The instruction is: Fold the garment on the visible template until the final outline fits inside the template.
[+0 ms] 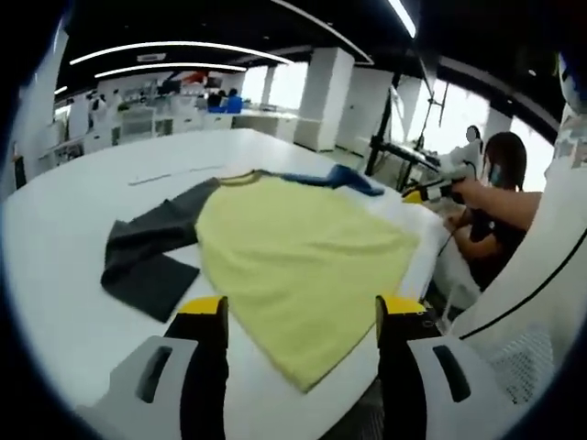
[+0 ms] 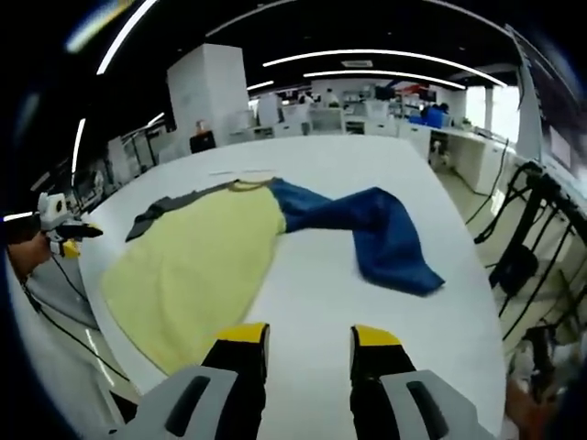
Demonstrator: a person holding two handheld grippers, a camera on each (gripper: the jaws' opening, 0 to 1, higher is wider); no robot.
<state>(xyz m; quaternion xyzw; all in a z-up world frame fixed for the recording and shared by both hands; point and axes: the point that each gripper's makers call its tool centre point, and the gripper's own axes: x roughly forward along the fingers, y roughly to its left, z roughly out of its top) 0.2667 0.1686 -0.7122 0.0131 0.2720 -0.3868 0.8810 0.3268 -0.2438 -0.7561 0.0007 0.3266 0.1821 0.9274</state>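
Yellow garment (image 1: 303, 266) flat, left gripper (image 1: 301, 316), right gripper (image 2: 309, 344) hovering agape

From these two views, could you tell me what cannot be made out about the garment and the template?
- Template: a faint line on the table behind the garment in the left gripper view, too small to trace as an outline.
- Blue sleeve: in the left gripper view only a foreshortened strip shows behind the yellow body.
- Grey sleeve: in the right gripper view a thin sliver, its folds unreadable.

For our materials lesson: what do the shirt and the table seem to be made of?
Shirt: soft matte knit fabric, probably cotton; it lies limp, its blue sleeve creased. Table: smooth hard white surface, perhaps laminate, with a faint sheen.
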